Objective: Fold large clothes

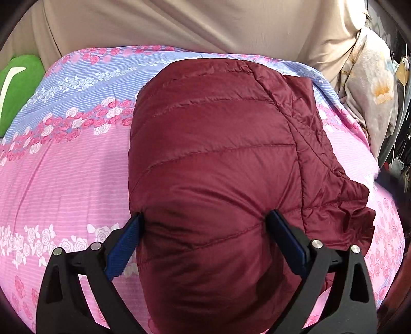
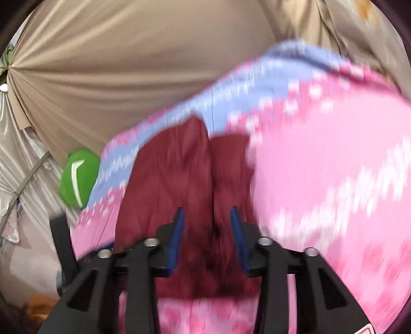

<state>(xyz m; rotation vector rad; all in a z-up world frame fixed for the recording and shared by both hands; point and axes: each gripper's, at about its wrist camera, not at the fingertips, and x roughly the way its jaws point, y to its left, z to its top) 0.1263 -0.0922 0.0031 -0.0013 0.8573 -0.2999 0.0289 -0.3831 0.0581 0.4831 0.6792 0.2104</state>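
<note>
A maroon quilted puffer jacket (image 1: 213,144) lies on a pink and blue floral bedspread (image 1: 64,164). It is folded into a long bundle, with a looser flap at its right side. My left gripper (image 1: 205,221) is low over the near end, jaws spread wide. The puffy fabric bulges up between the blue pads (image 1: 125,244) and touches both. In the blurred right wrist view the jacket (image 2: 179,167) shows two lobes with a crease between them. My right gripper (image 2: 206,218) stands partly open over that crease, and I see no fabric pinched.
A beige curtain (image 1: 179,23) hangs behind the bed. A green cushion (image 1: 18,84) sits at the bedspread's far left corner. A pale floral cloth (image 1: 370,84) is piled at the right, with dark clutter beyond it. Bare bedspread (image 2: 334,167) spreads right of the jacket.
</note>
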